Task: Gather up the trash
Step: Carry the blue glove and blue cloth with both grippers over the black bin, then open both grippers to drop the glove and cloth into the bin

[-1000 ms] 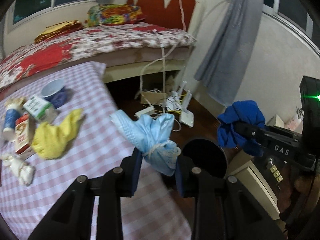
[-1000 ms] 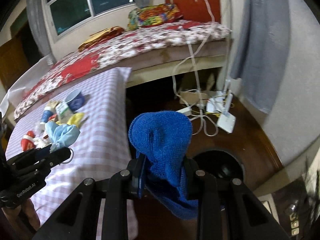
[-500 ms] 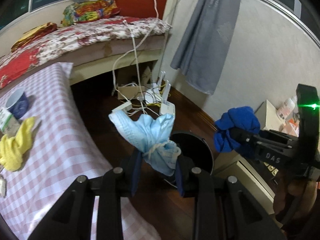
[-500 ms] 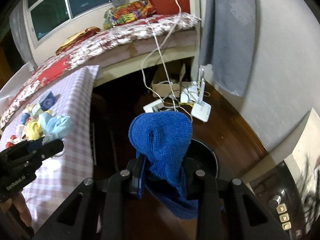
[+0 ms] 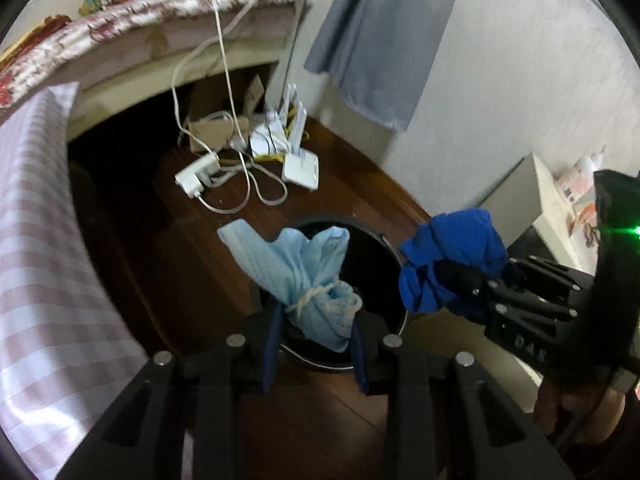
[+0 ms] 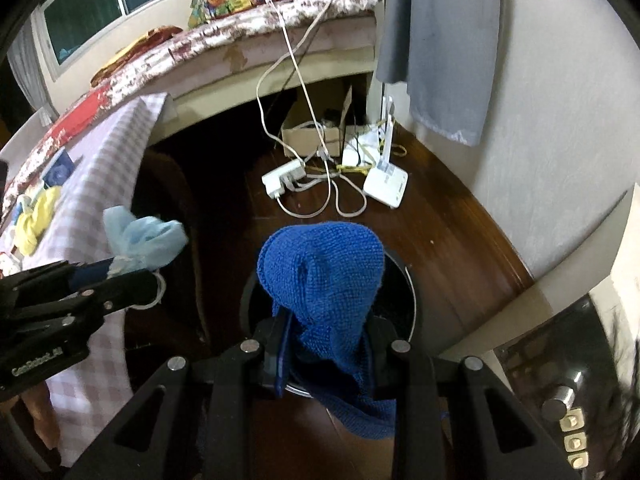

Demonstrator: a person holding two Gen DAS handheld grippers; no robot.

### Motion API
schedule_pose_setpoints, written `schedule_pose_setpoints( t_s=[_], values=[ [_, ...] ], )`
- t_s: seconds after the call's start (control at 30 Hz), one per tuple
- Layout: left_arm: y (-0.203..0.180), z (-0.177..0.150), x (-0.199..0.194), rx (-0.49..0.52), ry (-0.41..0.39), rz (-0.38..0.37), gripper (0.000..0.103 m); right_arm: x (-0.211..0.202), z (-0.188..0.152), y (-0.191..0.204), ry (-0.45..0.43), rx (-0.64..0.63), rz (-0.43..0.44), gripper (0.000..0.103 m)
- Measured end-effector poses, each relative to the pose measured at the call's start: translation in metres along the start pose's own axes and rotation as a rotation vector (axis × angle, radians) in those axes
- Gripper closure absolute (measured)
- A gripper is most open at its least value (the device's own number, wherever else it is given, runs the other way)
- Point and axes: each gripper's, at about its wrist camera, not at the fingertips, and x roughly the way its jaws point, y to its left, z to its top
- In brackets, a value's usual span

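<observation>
My left gripper [image 5: 316, 344] is shut on a crumpled light-blue face mask [image 5: 304, 272], which hangs over the black round bin [image 5: 384, 264] on the wooden floor. My right gripper [image 6: 326, 356] is shut on a bunched blue cloth [image 6: 324, 276], held above the same bin [image 6: 404, 304]. In the left wrist view the right gripper comes in from the right with the blue cloth [image 5: 448, 264] beside the bin's rim. In the right wrist view the left gripper enters at the left with the mask [image 6: 140, 240].
The checked table [image 5: 36, 240] lies to the left, with a yellow rag [image 6: 38, 216] and a blue cup [image 6: 60, 170] on it. A power strip [image 6: 284, 178], cables and a white router [image 6: 386, 186] lie on the floor past the bin. A white cabinet [image 5: 532, 200] stands at right.
Both grippers have swung right off the table and come down over the bin, each keeping its load. The table items have slid out of the left wrist view.
</observation>
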Motion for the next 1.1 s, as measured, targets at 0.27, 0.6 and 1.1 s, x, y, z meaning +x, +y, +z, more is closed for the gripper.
schedule_pose_setpoints(
  t_s=[0.27, 0.6, 1.1],
  values=[
    [-0.001, -0.001, 0.075, -0.010, 0.197, 0.014, 0.072, 0.048, -0.023, -0.012, 0.097, -0.024, 0.003, 0.073],
    [0.003, -0.005, 0.122, -0.045, 0.303, 0.007, 0.067, 0.104, -0.040, -0.011, 0.203, -0.094, 0.050, 0.072],
    [0.013, -0.002, 0.075, -0.102, 0.162, 0.152, 0.012, 0.062, -0.040, -0.037, 0.113, 0.009, -0.087, 0.030]
  ],
)
